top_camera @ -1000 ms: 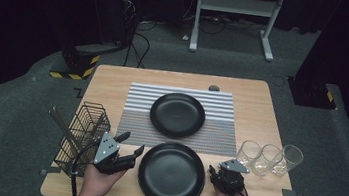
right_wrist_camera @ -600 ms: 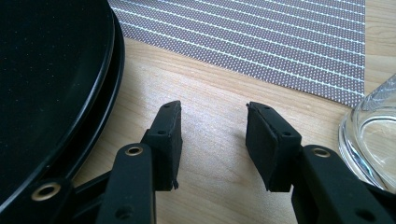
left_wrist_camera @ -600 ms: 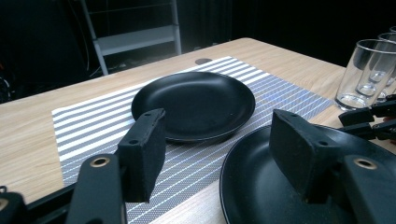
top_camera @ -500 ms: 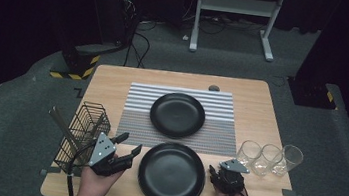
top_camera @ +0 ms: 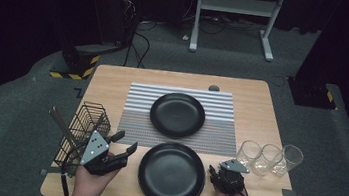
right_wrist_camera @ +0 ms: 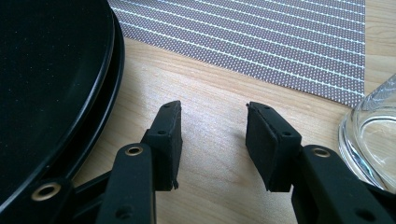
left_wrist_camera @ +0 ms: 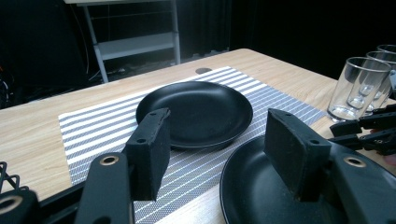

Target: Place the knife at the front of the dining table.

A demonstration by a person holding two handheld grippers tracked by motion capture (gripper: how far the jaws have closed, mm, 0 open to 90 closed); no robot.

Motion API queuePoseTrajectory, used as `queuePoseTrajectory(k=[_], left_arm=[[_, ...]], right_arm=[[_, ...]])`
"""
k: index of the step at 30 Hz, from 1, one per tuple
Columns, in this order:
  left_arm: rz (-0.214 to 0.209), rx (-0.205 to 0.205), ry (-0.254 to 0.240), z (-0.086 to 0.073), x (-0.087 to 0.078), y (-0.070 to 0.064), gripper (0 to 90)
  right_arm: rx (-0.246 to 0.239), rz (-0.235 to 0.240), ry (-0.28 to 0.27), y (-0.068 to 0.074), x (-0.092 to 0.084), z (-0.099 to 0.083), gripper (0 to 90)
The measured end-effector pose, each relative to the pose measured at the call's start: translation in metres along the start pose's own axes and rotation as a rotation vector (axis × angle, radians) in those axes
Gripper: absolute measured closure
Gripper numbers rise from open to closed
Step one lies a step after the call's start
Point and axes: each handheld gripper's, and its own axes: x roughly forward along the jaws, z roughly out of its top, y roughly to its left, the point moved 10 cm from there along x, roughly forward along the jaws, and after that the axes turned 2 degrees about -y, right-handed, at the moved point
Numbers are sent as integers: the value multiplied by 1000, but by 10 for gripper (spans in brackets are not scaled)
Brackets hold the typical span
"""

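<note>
Just ahead of my left gripper lies the near black plate, its rim close beside the jaw tips but not between them. Those jaws have just been closing, yet they stand well apart with nothing in the gap. Beyond it, the far black plate sits on the striped placemat. Behind my left gripper stands the wire basket. My right gripper hovers over bare wooden table, jaws about half open and empty, with the near plate's edge on one side and the drinking glasses on the other.
</note>
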Motion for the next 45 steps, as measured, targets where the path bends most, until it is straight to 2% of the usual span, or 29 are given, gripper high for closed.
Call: queuePoseTrajectory(k=[7, 20, 45], left_arm=[[0, 10, -18, 7, -6, -1, 433], [47, 13, -58, 18, -20, 11, 453], [129, 3, -77, 24, -34, 34, 525]], right_arm=[[0, 0, 0, 0, 0, 0, 555], [1, 0, 0, 0, 0, 0, 556], [1, 0, 0, 0, 0, 0, 556]])
